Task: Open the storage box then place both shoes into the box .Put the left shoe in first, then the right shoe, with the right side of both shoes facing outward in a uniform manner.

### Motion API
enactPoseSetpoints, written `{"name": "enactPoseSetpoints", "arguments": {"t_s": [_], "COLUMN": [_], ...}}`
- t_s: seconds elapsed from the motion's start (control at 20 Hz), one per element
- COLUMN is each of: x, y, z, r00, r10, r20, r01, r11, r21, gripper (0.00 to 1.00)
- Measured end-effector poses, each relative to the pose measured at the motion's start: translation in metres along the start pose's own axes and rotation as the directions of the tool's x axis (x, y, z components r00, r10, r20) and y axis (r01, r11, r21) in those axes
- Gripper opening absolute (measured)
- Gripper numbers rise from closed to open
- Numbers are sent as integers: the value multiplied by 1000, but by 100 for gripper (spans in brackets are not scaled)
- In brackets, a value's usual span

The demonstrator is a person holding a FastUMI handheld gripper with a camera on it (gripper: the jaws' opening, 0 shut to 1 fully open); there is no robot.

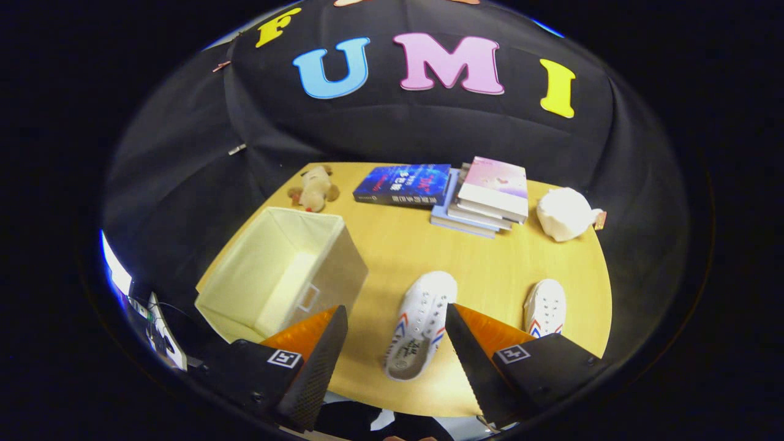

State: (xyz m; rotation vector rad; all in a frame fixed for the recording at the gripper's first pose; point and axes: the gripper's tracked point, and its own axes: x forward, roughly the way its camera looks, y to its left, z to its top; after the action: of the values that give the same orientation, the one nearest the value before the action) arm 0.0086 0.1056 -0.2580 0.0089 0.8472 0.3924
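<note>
1. The gripper (395, 318) is held above the table (392, 245) with its fingers wide apart and nothing between the pads; no object is touched.
2. A white canvas shoe (419, 324) is seen in the lower centre of the frame, in the gap between the fingers but lower, on the table. Its long axis runs almost along the fingers, with the toe pointing away and the heel opening toward the camera.
3. The second shoe (545, 308) is seen at the lower right, just past the right finger, partly hidden by it.
4. The storage box (282, 272), a cream fabric cube with soft walls, stands at the left of the frame and is already open.
5. It is judged that a descent onto the nearer shoe is the next step.
6. Books (453, 193) and two soft toys are placed far behind.
</note>
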Motion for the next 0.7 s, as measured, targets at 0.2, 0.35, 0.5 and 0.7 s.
{"name": "enactPoseSetpoints", "arguments": {"t_s": [0.2, 0.35, 0.5, 0.7], "x": [28, 56, 80, 102], "y": [-33, -49, -52, -55], "z": [-43, -72, -91, -105], "r00": [996, 988, 977, 965], "r10": [-16, -11, 20, 36], "r20": [-87, -155, -213, -260], "r01": [15, 12, -13, -22], "r11": [1000, 1000, 999, 998], "r21": [-13, 6, 36, 58], "gripper": [99, 98, 94, 86]}}
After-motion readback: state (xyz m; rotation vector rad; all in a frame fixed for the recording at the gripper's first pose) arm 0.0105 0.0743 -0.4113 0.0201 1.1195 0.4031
